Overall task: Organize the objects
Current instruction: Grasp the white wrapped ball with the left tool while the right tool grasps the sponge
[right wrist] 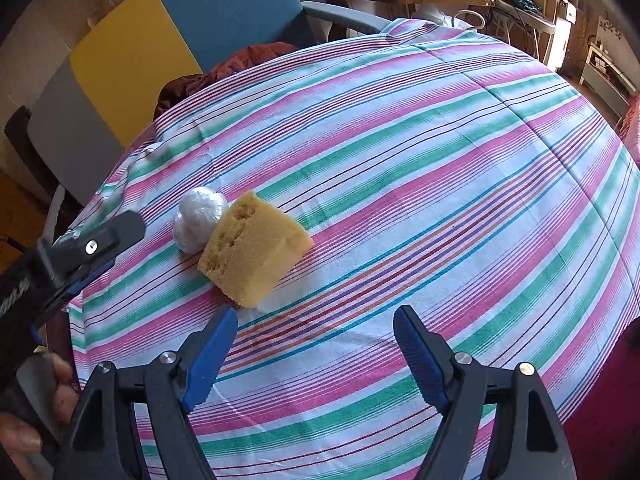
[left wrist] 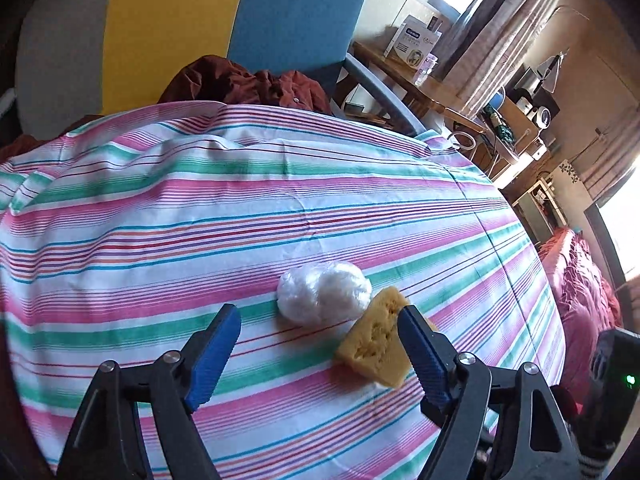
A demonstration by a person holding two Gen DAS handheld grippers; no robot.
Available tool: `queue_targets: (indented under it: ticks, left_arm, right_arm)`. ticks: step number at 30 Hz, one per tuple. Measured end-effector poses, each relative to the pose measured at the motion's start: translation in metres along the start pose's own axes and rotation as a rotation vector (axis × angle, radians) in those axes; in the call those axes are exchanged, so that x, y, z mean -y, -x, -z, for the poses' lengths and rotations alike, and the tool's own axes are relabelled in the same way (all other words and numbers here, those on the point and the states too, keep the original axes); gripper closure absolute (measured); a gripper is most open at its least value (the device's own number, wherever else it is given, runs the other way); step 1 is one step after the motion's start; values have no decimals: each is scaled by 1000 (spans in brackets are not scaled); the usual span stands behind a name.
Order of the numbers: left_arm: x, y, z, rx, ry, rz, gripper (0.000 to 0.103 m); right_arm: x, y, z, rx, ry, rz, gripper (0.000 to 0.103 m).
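Note:
A yellow sponge wedge point(right wrist: 252, 248) lies on the striped tablecloth point(right wrist: 440, 168), touching a white ball wrapped in clear film point(right wrist: 198, 218). My right gripper point(right wrist: 315, 316) hovers just in front of the sponge, open and with nothing between its fingers. In the left wrist view the ball point(left wrist: 324, 292) sits just beyond the tips of my left gripper point(left wrist: 318, 314), which is open. The sponge point(left wrist: 374, 344) is partly hidden behind its right finger. The right wrist view shows one of the left gripper's fingers point(right wrist: 116, 230) left of the ball, apart from it.
A chair with a blue, yellow and grey back point(left wrist: 200, 28) stands behind the table, a maroon garment point(left wrist: 248, 84) on it. A wooden desk with boxes point(left wrist: 412, 44) is at the back right. A pink cover point(left wrist: 576, 280) lies past the table's right edge. A person's hand point(right wrist: 24, 432) holds the left gripper.

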State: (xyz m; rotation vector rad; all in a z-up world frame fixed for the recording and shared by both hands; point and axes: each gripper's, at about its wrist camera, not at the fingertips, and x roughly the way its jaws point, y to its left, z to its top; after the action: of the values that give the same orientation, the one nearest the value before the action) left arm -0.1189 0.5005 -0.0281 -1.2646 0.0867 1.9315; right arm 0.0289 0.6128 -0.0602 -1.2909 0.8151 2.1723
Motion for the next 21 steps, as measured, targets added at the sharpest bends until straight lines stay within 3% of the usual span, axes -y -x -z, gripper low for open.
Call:
queue_targets:
  ticks: [5,8,10,12,17,21]
  left_arm:
    - [3,-41,-16,-36,18,-9,22]
    - [-2,-64,-16,-96,19,18,39]
    - [-1,-60,-11,-59,-3,28,44]
    - [-4,-49,-5,-36,-5,49,56]
    - [-25,-19,20,-16,-7,6,56]
    - [-30,9,56,10,-65,-44,56]
  right_arm:
    - [-1,-1,-3,-9,9,3,21]
    - [0,-3,-5,-16,11,13,21]
    - [3,-1,-5,-20,18,18,21]
    - [3,-1,-7,-19,23,24,21]
    - [6,1,-6,-14,33,36,21]
    - [9,3,-6,-9,29,45,21]
